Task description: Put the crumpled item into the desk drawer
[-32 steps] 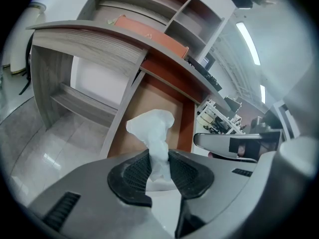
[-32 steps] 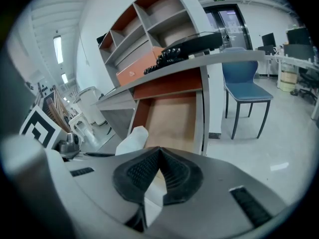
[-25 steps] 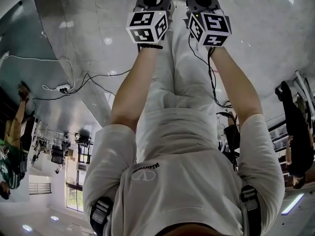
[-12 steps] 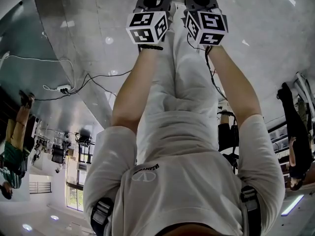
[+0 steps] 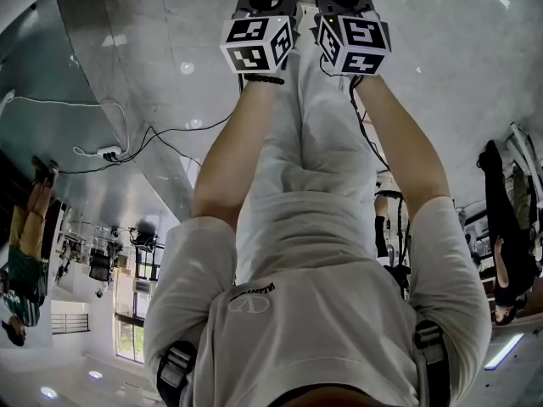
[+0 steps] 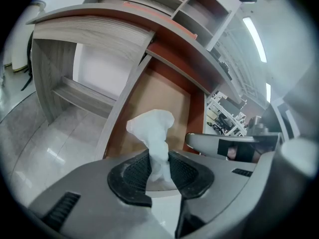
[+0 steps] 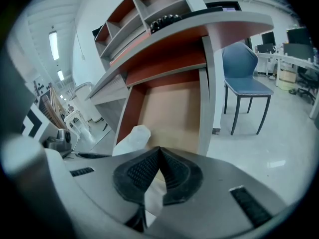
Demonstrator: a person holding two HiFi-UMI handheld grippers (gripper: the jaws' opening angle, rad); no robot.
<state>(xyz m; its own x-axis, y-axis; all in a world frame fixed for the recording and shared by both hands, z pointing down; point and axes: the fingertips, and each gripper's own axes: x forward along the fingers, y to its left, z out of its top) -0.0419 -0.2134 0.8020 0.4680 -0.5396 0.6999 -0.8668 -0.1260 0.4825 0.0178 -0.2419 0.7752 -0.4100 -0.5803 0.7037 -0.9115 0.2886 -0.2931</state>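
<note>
In the left gripper view, the left gripper (image 6: pixel 160 159) is shut on a crumpled white tissue (image 6: pixel 152 126) that sticks up from between the black pads (image 6: pixel 132 172). Beyond it lies the open desk drawer (image 6: pixel 164 96) with a bare brown bottom, the tissue hanging just before its front. The right gripper (image 7: pixel 158 154) is shut with nothing in it, pads meeting at the tip, and points at the same drawer (image 7: pixel 172 114). The tissue (image 7: pixel 133 137) shows at its left. In the head view both marker cubes (image 5: pixel 257 43) (image 5: pixel 355 44) sit side by side at the top; the jaws are cut off.
The drawer hangs under a grey and red-brown desk (image 7: pixel 209 26) with shelf cubbies (image 7: pixel 134 21) on top. A blue chair (image 7: pixel 245 78) stands right of the desk on the glossy floor. Cables (image 5: pixel 127 147) trail over the floor, and people stand far off at both sides.
The right gripper's cube has slid a little left, closer to the left one. The left gripper has stayed in place with the tissue. People in the background have shifted slightly.
</note>
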